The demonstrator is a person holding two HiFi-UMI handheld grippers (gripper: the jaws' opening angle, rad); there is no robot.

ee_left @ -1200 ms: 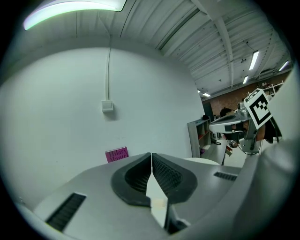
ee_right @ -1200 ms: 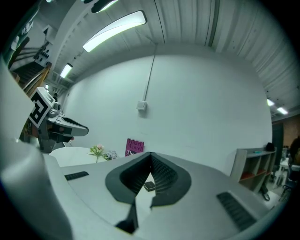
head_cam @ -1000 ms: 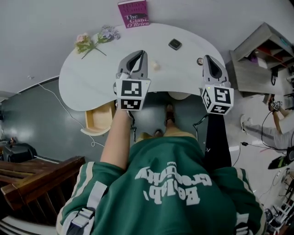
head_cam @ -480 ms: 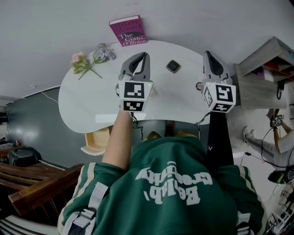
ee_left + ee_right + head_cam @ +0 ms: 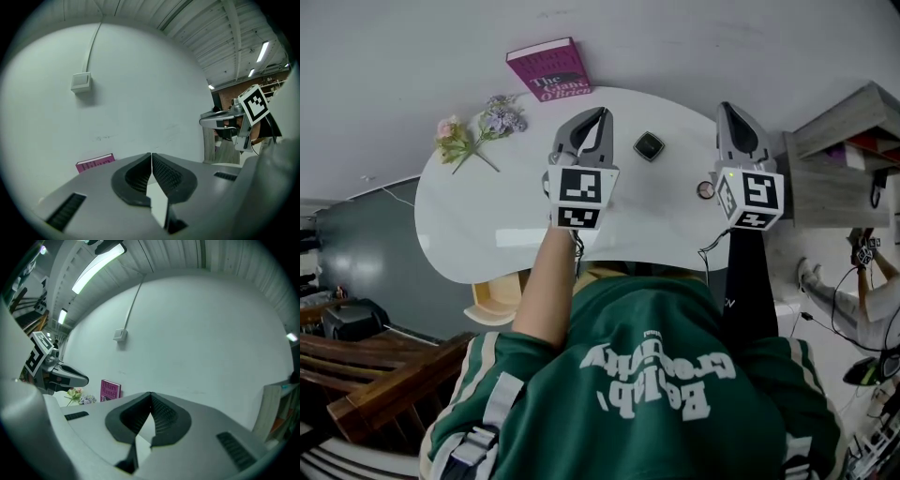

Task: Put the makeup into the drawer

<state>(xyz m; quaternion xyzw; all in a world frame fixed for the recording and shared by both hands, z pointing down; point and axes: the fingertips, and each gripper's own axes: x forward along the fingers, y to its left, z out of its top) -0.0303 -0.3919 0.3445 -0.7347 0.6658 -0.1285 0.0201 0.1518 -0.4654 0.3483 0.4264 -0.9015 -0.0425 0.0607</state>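
Note:
A small dark square compact [image 5: 648, 145] lies on the white table [image 5: 478, 220], between my two grippers and towards the back. A small round item [image 5: 705, 189] sits just left of my right gripper. The wooden drawer [image 5: 498, 298] stands open under the table's front left edge, mostly hidden by the tabletop. My left gripper [image 5: 602, 112] [image 5: 151, 153] hovers over the table's middle, shut and empty. My right gripper [image 5: 724, 107] [image 5: 150, 393] hovers over the right end, shut and empty. Both point at the wall.
A magenta book [image 5: 548, 68] [image 5: 110, 390] leans on the wall behind the table. Artificial flowers [image 5: 473, 129] lie at the back left. A grey shelf unit [image 5: 839, 155] stands to the right, and wooden furniture [image 5: 384, 375] at the lower left.
Both grippers have moved forward over the table towards the wall, still shut. More of the drawer is now hidden under the tabletop.

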